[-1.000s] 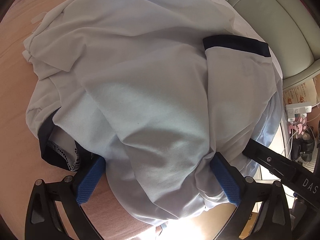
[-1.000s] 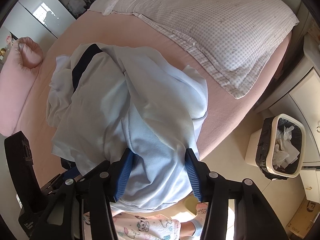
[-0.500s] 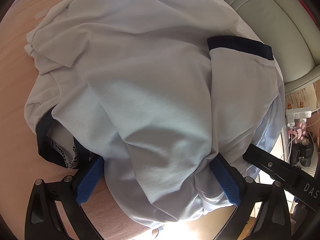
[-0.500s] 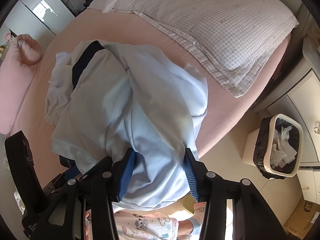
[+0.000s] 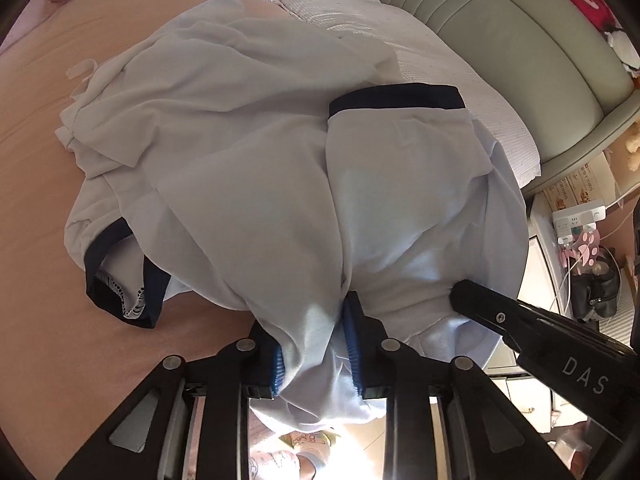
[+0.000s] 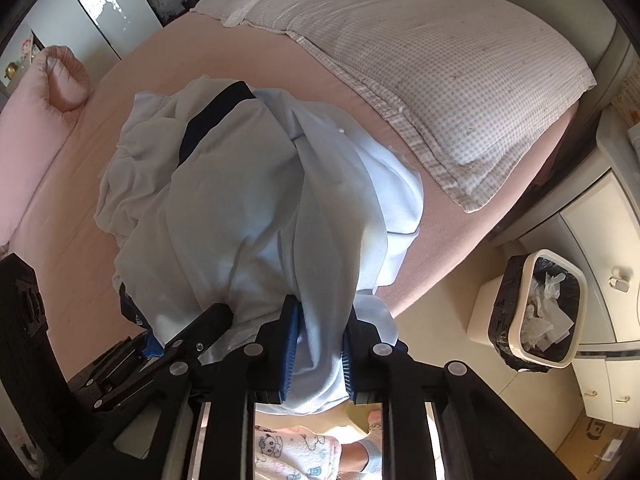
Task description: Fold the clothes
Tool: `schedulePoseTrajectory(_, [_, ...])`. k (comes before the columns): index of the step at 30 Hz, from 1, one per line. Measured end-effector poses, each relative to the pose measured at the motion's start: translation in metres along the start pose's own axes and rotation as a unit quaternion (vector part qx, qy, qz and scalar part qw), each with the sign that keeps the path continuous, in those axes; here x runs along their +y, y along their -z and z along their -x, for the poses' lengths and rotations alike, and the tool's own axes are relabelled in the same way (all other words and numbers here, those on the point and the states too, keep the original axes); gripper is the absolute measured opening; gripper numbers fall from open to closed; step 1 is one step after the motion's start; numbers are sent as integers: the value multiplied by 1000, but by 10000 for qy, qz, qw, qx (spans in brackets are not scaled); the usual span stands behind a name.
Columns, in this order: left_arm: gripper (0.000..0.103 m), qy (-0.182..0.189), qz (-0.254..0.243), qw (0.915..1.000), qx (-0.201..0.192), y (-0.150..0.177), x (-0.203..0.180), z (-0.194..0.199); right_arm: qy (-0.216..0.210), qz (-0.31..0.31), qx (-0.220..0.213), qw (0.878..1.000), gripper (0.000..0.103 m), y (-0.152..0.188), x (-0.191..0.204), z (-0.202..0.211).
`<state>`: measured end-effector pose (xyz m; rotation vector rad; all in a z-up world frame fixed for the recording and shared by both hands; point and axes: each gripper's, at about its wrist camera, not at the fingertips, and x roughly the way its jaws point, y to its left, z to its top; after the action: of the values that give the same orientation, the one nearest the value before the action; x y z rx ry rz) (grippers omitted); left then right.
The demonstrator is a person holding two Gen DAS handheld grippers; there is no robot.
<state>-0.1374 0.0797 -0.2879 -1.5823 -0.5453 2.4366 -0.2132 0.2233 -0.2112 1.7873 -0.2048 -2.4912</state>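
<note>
A pale blue shirt (image 5: 260, 184) with navy sleeve cuffs and a navy collar lies crumpled on the pink bed (image 5: 48, 320). My left gripper (image 5: 316, 344) is closing, its blue pads pinching a bunched fold at the shirt's near edge. In the right wrist view the same shirt (image 6: 240, 208) rises in a gathered ridge toward the camera. My right gripper (image 6: 318, 344) is closing too, its pads squeezing another bunch of that fabric. The two grippers sit close together, and each shows at the edge of the other's view.
A checked blanket (image 6: 440, 72) covers the bed's far side, and a pink pillow (image 6: 36, 120) lies at the left. A bin (image 6: 536, 312) with a black liner stands on the floor beside white drawers. A padded green headboard (image 5: 500, 28) and a power strip (image 5: 576, 220) are at the right.
Both grippers have gone from wide apart to pinched on the shirt's near edge. The cloth is lifted and gathered, and more of the bed shows around it.
</note>
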Motion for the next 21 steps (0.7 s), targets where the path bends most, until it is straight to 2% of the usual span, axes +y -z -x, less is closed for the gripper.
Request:
schedulePoseTrajectory(5, [15,237,258,9993,-115,11,14,23,-340,-41,-49,9994,9,7,-2,14])
schedulePoseTrajectory(7, [14,280,316,9990,-178,-16,26,26,-496,-80,-55,9987,9,12,-3,17])
schedulePoseTrajectory(9, [13,269,329,9988,-259,-34,58,48,-626,-72,-89,9980,8,17,-1,22])
schedulePoseTrajectory(14, [9,152,266,9980,-551,-49,32,69,-898,1,-96,9959,7,29,10,26])
schedulePoseTrajectory(21, [8,41,408,9961,-777,-60,53,95,-1157,134,-141,9931,7,39,45,40])
